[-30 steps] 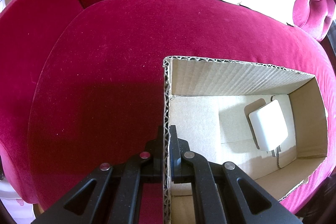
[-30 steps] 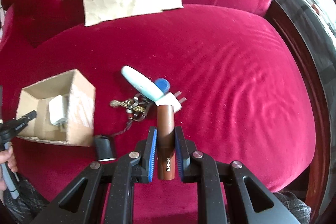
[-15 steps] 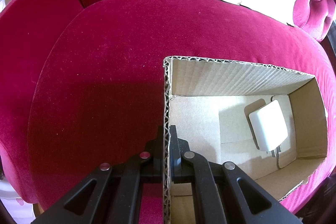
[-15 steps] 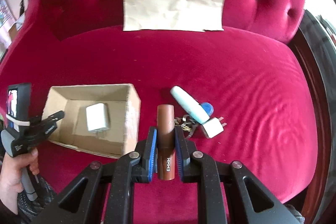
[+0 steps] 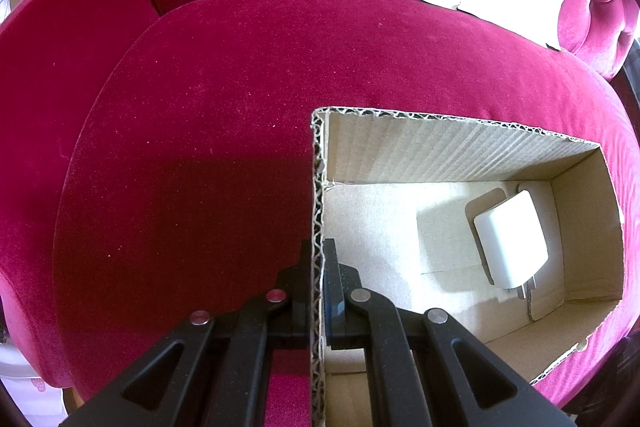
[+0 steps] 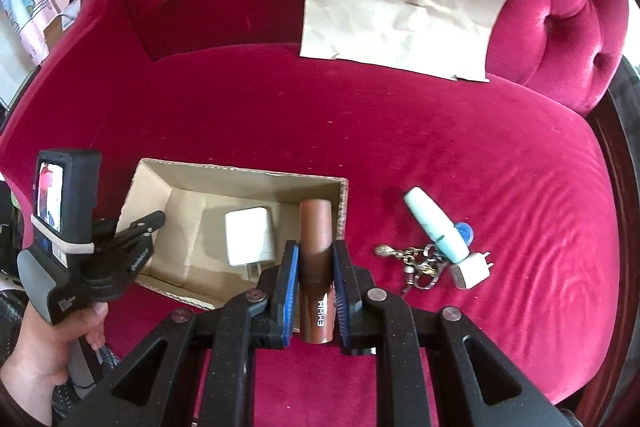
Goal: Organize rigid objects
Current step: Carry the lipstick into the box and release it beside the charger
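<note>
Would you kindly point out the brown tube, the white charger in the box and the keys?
brown tube [image 6: 316, 227], right wrist view, upper body.
white charger [image 5: 510, 239], left wrist view, broad face.
keys [image 6: 420, 261], right wrist view, ring cluster.

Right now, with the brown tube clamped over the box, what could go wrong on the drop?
1. The brown tube hangs near the cardboard box's right wall; released there, it may clip the rim and roll onto the sofa.
2. The white charger already lies inside, so the tube may land on it.
3. The left tool pinches only one thin wall; a knock from the right tool could tilt the box.
</note>
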The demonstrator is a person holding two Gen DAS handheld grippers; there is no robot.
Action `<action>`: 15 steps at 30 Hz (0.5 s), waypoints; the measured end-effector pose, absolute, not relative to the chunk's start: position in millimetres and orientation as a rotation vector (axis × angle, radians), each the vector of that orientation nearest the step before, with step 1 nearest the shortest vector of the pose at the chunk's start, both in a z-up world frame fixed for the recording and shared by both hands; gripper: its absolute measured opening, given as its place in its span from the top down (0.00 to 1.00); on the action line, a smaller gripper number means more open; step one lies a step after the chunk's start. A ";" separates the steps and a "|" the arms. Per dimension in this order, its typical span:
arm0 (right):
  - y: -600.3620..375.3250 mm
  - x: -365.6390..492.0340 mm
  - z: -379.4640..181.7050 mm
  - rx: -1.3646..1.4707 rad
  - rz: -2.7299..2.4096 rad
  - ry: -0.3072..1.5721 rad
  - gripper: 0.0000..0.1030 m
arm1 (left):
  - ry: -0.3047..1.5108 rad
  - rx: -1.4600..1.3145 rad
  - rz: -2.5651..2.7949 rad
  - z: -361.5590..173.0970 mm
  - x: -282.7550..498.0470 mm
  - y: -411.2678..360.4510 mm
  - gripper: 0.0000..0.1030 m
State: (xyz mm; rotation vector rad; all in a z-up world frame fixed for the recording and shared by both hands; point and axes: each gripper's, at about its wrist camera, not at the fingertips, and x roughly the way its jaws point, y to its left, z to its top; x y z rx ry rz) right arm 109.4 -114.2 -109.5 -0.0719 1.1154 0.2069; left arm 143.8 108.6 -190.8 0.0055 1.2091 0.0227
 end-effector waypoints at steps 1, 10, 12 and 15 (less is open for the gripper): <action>-111.1 110.0 -110.3 -0.075 0.211 1.115 0.84 | 1.209 0.006 0.023 -190.7 143.8 108.7 0.97; -86.0 118.4 -122.5 -0.090 0.235 1.125 0.84 | 1.209 0.005 0.024 -190.8 143.9 108.0 0.97; -81.8 120.5 -126.8 -0.081 0.247 1.135 0.84 | 1.209 0.006 0.024 -190.9 143.9 108.0 0.97; -76.9 124.0 -133.3 -0.064 0.251 1.145 0.84 | 1.209 0.005 0.023 -190.9 143.9 108.0 0.97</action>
